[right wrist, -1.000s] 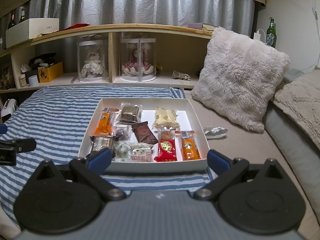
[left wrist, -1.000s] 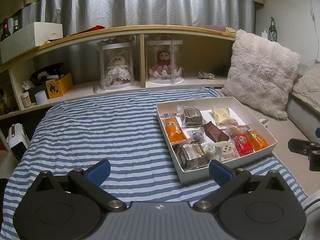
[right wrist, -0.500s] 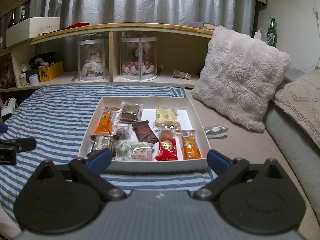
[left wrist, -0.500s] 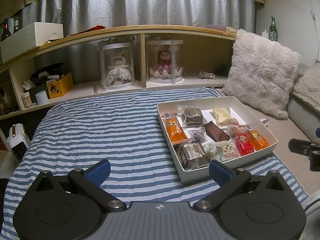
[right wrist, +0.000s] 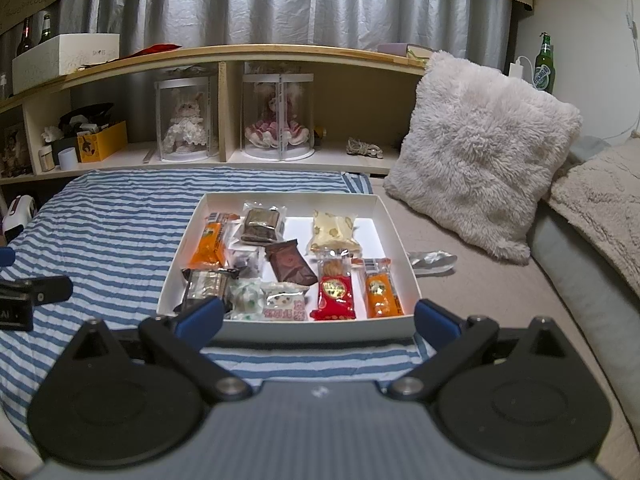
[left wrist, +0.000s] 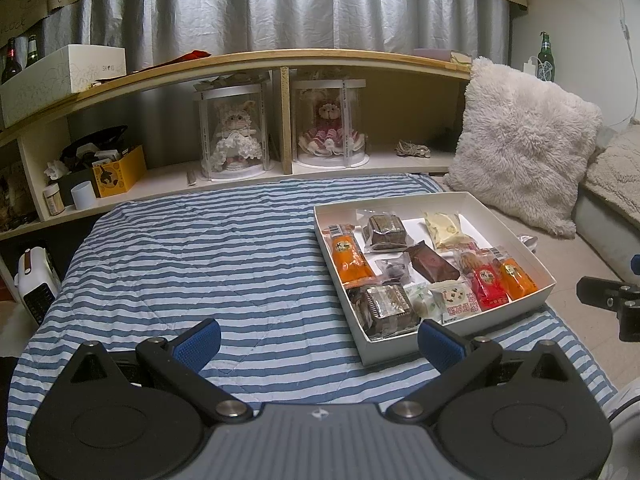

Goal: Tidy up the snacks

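Left wrist view: a shallow white box sits on a bed with a blue-and-white striped blanket, toward the right side. Inside lie wrapped snacks in a loose jumble: an orange packet along the left wall, a dark cake in clear wrap at the back, a pale yellow packet beside it, a brown pouch in the middle, a foil-wrapped dark cake at the near left corner, a white printed packet, a red packet and a second orange packet at the right wall. The left gripper hovers over the blanket near the box's front corner, its blue-tipped fingers wide apart and empty. Behind the bed, a shelf holds two clear cases with dolls. A fluffy pillow leans at the right. At the far right edge, part of the other gripper's finger shows.

Right wrist view: the same box sits straight ahead, its near wall just beyond the right gripper, whose fingers are spread wide and hold nothing. The red packet and orange packet lie closest, side by side. Only this view shows a crumpled silver wrapper on the bare mattress just right of the box, outside it.
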Motion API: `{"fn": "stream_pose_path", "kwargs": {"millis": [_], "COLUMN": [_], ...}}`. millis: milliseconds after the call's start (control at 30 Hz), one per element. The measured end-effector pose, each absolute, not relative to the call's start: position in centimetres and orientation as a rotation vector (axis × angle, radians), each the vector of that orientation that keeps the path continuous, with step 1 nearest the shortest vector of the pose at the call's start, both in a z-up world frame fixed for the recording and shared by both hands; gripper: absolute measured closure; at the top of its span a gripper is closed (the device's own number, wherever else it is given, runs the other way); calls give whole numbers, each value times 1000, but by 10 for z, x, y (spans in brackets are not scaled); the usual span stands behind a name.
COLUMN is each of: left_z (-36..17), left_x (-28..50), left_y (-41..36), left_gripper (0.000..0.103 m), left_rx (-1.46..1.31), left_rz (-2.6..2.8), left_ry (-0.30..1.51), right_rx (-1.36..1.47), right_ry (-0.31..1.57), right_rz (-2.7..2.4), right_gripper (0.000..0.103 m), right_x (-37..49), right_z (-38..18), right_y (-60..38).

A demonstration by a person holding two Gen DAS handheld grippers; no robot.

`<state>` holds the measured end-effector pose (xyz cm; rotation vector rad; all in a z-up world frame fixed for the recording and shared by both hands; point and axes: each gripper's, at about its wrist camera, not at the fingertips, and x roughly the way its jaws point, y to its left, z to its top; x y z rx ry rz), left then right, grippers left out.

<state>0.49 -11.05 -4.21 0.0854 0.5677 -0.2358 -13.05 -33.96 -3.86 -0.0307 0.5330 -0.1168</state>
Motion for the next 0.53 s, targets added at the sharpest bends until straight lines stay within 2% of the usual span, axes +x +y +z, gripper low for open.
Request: {"fn": "stream_pose_path", "kwargs": {"millis": [533], "left_z": [-42], "left_x": [3], "left_y": [-111], "left_gripper": [0], "left_rx": [96], "left_rz": [-226], "left_ry": [562], "right_rx": [-27], "right_ry": [536], "right_rz": [-113], "right_gripper": [1], "right_x": [-131], "right_z": [-42], "right_y": [-340]}}
